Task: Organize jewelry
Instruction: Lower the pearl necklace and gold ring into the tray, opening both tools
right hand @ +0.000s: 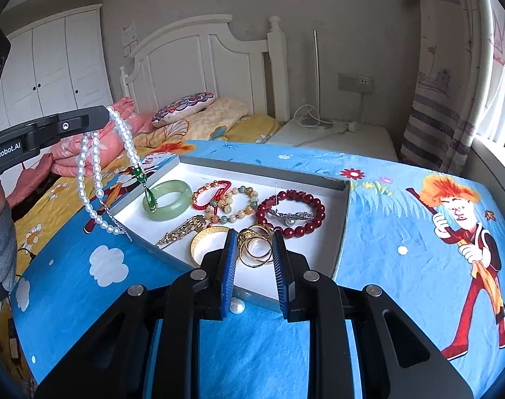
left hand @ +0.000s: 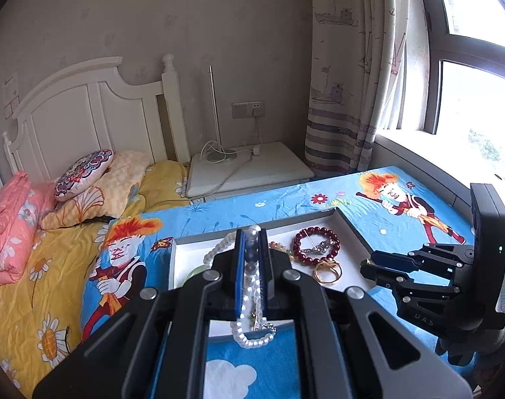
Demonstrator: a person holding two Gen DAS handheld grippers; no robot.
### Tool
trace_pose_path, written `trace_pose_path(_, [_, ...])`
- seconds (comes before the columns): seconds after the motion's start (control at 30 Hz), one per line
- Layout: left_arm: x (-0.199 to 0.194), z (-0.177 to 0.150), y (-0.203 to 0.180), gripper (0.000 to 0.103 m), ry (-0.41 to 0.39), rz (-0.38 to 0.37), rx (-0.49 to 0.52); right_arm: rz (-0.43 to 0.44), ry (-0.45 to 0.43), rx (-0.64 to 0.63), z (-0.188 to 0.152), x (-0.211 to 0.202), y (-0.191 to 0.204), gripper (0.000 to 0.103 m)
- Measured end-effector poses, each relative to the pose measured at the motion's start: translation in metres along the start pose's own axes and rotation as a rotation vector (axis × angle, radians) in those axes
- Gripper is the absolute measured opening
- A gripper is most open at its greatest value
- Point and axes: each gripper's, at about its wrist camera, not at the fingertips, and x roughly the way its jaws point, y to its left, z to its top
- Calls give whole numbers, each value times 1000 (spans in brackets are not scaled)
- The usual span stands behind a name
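My left gripper (left hand: 251, 232) is shut on a white pearl necklace (left hand: 252, 335) with a green pendant (right hand: 148, 196), holding it up over the tray's left edge; the strand hangs in loops (right hand: 96, 179). The shallow white tray (right hand: 344, 199) holds a green jade bangle (right hand: 167, 199), a red cord bracelet (right hand: 210, 193), a mixed-bead bracelet (right hand: 232, 209), a dark red bead bracelet (right hand: 290, 212), a gold bangle (right hand: 202, 242) and gold rings (right hand: 255, 246). My right gripper (right hand: 252, 236) is open, low over the tray's near side, its jaws either side of the gold rings.
The tray lies on a blue cartoon-print cloth (right hand: 402, 232) over a table. A loose pearl (right hand: 236, 306) lies on the cloth by the tray's near edge. A bed (left hand: 36, 266) with pillows is to the left; a white nightstand (left hand: 252, 169) and window stand behind.
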Motion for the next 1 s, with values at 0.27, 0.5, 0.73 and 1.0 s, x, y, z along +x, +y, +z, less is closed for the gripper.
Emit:
trace_pose_path(0.27, [42, 21, 6, 7, 44, 31, -5, 27, 61, -49, 10, 29, 22, 22])
trace_pose_path(0.5, [73, 30, 8, 7, 77, 69, 12, 25, 142, -111, 10, 57, 45, 22])
trace_pose_path(0.73, [101, 34, 12, 7, 115, 78, -9, 22, 181, -119, 8, 73, 50, 22])
trace_pose_path(1.0, [115, 29, 13, 7, 137, 66, -40, 14, 194, -129, 7, 79, 52, 22])
